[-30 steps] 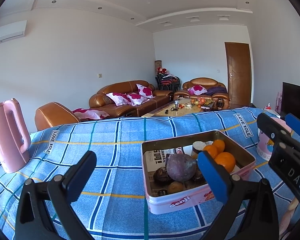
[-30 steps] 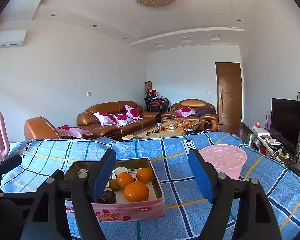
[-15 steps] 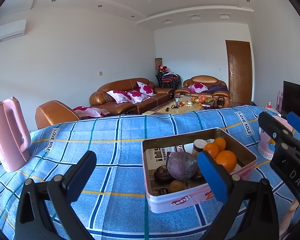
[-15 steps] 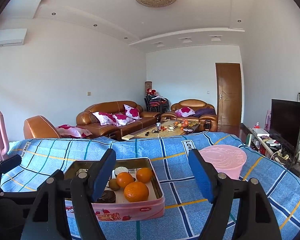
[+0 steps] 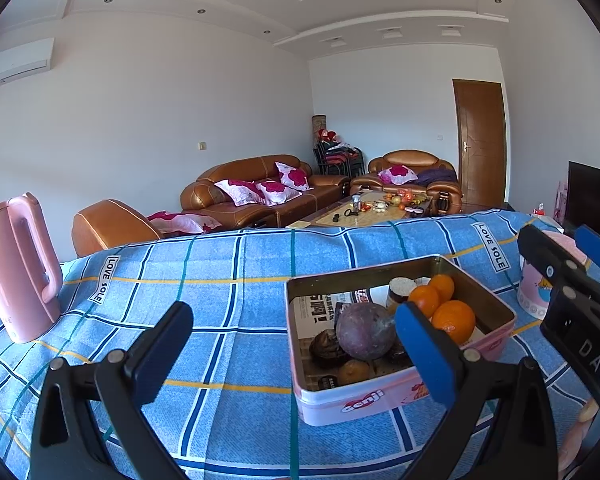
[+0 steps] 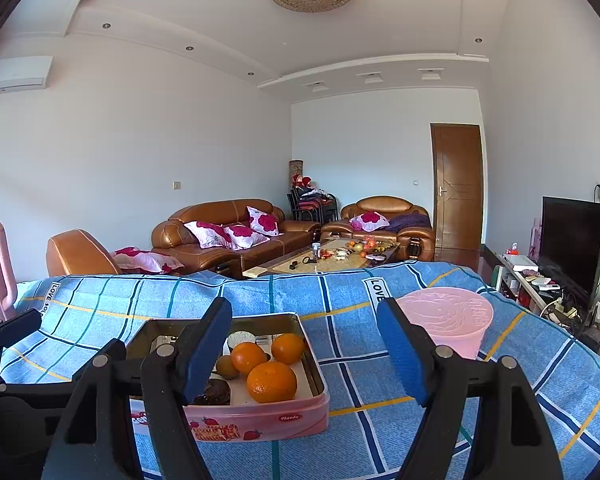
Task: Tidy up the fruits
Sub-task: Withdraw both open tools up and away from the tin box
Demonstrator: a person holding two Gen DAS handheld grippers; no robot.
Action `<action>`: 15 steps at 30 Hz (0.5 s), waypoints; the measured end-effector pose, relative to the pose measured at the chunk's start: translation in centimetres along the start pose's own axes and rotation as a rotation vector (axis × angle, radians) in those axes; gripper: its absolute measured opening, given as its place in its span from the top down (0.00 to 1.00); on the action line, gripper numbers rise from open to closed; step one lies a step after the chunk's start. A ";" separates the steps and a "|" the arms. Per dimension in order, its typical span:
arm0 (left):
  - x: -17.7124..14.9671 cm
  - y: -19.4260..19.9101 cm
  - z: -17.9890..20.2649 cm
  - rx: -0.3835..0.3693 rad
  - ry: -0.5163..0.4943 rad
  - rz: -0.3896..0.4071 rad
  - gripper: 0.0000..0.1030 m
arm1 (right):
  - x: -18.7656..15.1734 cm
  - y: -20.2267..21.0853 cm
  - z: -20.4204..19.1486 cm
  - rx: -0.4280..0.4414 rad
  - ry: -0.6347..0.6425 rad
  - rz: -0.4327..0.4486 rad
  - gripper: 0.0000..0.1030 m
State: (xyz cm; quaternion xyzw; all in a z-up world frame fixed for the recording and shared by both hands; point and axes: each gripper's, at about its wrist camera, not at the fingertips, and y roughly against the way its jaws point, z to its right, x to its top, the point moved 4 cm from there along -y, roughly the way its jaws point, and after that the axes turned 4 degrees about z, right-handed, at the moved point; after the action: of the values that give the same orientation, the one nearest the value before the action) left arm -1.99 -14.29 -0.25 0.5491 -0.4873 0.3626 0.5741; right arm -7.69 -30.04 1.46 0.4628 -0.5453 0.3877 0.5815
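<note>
A pink tin box stands on the blue checked tablecloth. It holds three oranges, a large purple fruit, dark wrinkled fruits and a small brown one. My left gripper is open and empty, low over the cloth just before the tin's left corner. My right gripper is open and empty, held before the tin's right side. The right gripper also shows at the right edge of the left wrist view.
A pink kettle stands at the table's left. A pink cup stands right of the tin. Beyond the table are brown sofas, a coffee table, a door and a TV.
The left wrist view has dipped very slightly; the right wrist view is almost unchanged. Both grippers stay open and empty.
</note>
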 end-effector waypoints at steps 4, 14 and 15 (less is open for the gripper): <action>0.0 0.0 0.0 0.001 0.001 -0.001 0.00 | -0.1 0.0 0.0 -0.004 -0.001 -0.004 0.26; -0.2 -0.5 -0.5 0.019 0.015 -0.023 0.00 | -0.1 -0.2 0.2 -0.010 -0.003 -0.011 0.26; -0.2 -0.5 -0.5 0.019 0.014 -0.023 0.00 | -0.1 -0.2 0.2 -0.010 -0.003 -0.011 0.26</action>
State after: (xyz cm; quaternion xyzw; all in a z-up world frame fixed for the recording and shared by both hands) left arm -1.51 -13.84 -0.54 0.5573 -0.4735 0.3645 0.5765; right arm -7.57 -30.29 1.35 0.4635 -0.5454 0.3811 0.5852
